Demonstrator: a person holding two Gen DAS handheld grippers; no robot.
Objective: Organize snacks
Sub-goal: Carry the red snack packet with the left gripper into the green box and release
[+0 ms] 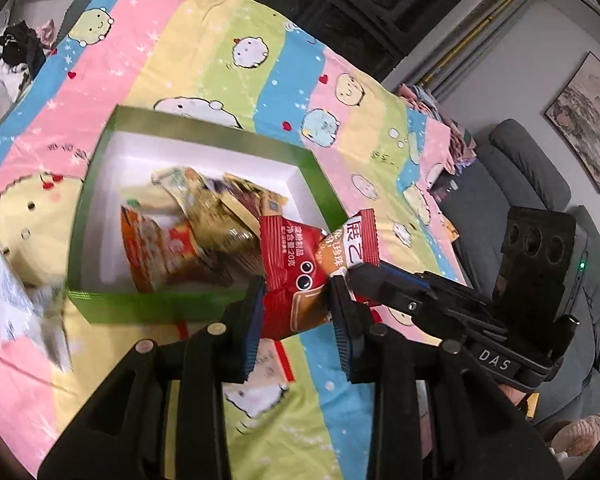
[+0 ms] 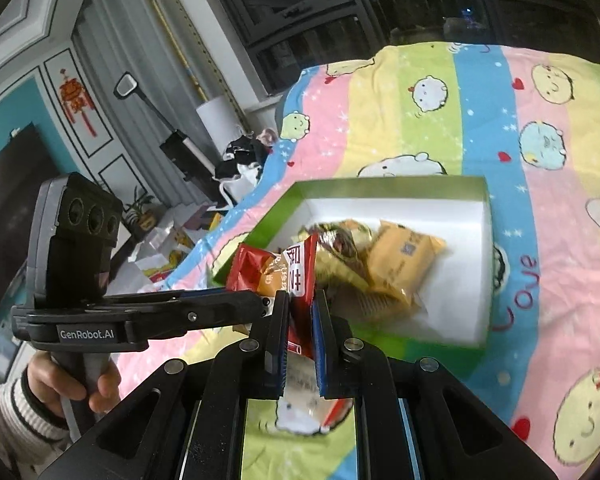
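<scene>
Several snacks (image 1: 204, 224) already in box (image 1: 204, 142) on bed. Both grippers, left (image 1: 298, 304) and right (image 2: 300, 320), jaws clamped on red packet (image 1: 296, 276) beside box; loose white wrapper (image 1: 24, 312) left.

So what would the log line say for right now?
left gripper: shut on red snack packet | right gripper: shut on same packet | green box: holds other snacks | packet: above box's near edge

The heap of foil and paper snack packets (image 1: 204, 232) in the green cardboard box (image 1: 204, 136) is motion-blurred, its print unreadable. The crumpled white wrapper (image 1: 24, 312) is smeared. The red snack packet's (image 2: 300, 276) lower half hides behind tool pads.
</scene>
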